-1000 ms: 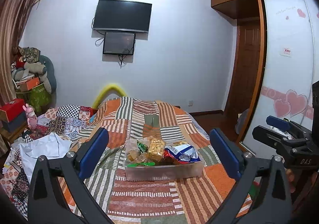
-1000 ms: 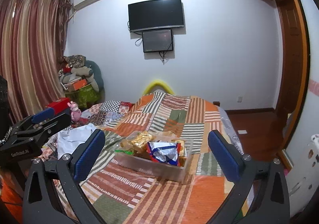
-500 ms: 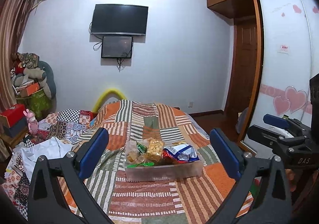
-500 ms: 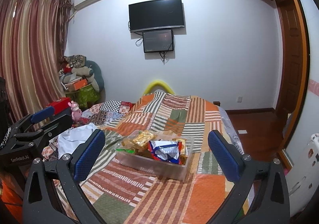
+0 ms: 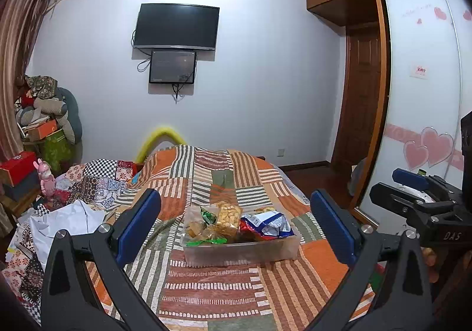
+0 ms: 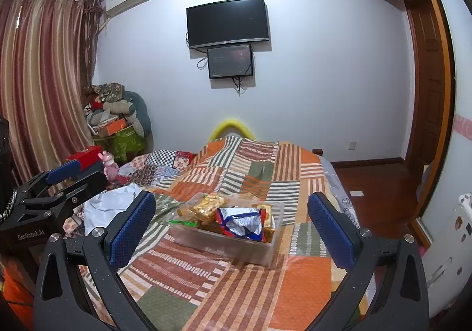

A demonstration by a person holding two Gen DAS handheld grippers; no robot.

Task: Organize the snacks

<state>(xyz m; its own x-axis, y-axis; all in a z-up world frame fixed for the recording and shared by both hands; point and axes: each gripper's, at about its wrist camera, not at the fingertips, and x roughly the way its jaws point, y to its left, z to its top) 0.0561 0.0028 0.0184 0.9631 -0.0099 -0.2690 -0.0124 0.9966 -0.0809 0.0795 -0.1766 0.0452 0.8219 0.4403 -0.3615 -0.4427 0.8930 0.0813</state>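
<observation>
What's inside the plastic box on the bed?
The box is full of snacks: a clear bag of yellow puffs, a blue-and-white bag, a red packet and a green one. Whatever lies underneath them is covered, so I can't tell.

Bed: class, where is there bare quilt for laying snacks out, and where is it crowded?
Bare: the patchwork quilt in front of the clear snack bin, and beyond it toward the yellow headboard. Crowded: the white cloth and checkered bedding at left.

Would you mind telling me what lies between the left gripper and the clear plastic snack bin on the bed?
Only bare striped patchwork quilt lies between the left gripper and the clear plastic snack bin, as the left wrist view shows.
</observation>
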